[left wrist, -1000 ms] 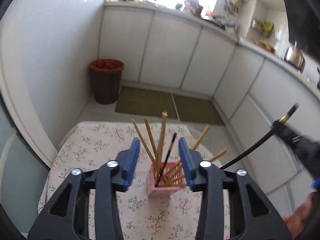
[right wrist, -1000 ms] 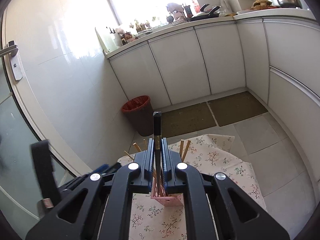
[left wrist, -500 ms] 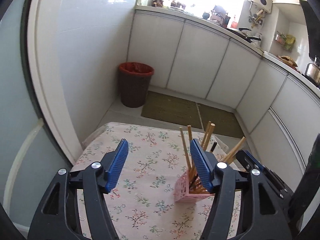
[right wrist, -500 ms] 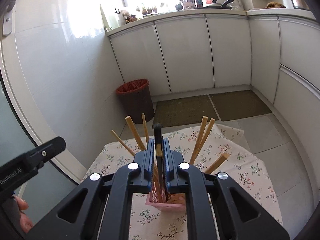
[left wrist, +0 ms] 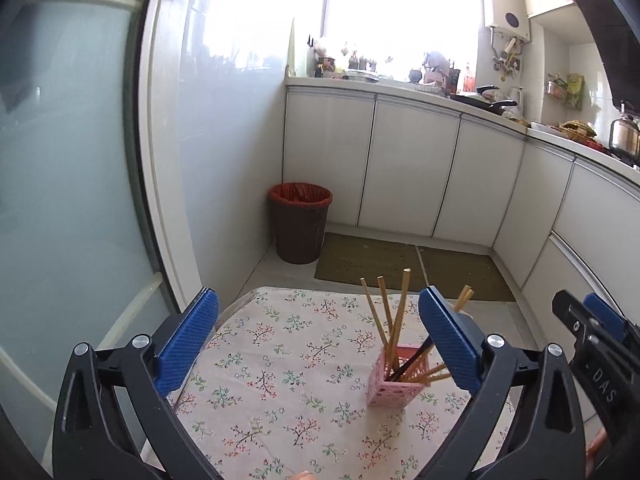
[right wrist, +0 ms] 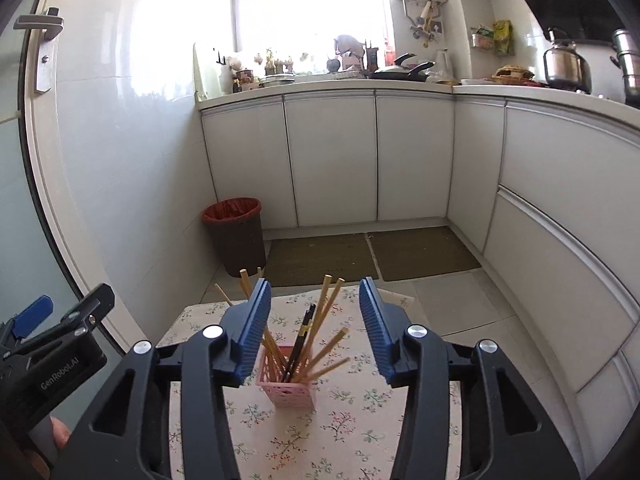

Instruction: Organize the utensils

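Now both my hand-held grippers released, right hand-held gripper (right wrist: 314, 330) framing pink holder (right wrist: 289, 390) with black chopstick (right wrist: 300, 340), left hand-held gripper (left wrist: 318, 346) viewing holder off-centre.

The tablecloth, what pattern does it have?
The tablecloth is pale with small scattered flower sprigs, clearest in the left wrist view.

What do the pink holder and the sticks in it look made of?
Pink holder: likely matte moulded plastic, going by its perforated lattice walls. Tan chopsticks: probably unvarnished wood or bamboo, with a dull, pale grain colour. Black chopstick: glossy, perhaps lacquered or plastic; unclear.
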Action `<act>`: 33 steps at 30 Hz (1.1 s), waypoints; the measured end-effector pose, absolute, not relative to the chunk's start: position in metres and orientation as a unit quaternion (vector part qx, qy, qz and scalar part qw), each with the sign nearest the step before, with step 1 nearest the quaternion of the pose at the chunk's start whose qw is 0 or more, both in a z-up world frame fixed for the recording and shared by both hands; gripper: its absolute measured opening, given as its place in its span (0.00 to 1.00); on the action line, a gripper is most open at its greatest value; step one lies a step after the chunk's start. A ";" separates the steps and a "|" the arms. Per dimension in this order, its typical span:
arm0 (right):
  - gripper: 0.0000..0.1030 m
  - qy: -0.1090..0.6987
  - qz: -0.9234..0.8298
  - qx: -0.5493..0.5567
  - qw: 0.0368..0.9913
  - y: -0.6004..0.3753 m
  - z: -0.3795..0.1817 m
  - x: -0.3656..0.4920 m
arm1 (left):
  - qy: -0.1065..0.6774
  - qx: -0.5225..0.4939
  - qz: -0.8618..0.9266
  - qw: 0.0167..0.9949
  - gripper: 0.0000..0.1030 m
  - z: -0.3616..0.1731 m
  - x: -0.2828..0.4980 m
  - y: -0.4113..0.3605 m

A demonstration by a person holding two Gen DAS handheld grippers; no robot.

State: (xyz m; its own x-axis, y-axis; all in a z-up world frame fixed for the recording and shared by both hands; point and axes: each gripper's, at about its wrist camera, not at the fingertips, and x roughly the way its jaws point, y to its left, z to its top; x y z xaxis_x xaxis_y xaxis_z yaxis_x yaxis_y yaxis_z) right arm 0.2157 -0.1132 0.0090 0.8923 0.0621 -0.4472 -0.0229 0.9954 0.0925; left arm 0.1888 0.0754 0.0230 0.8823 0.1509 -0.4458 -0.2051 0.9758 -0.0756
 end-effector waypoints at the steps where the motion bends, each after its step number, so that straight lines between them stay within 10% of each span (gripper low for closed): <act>1: 0.56 0.229 0.018 0.042 0.972 -0.116 0.011 0.207 | 0.222 -0.059 0.089 0.969 0.93 0.026 0.181 0.072; 14: 0.93 0.225 -0.046 0.068 0.971 -0.161 0.012 0.112 | 0.234 -0.025 0.069 0.969 0.93 0.027 0.106 0.032; 33: 0.94 0.232 -0.094 0.072 0.965 -0.183 0.016 0.014 | 0.222 -0.008 0.047 0.974 0.93 0.035 0.018 -0.001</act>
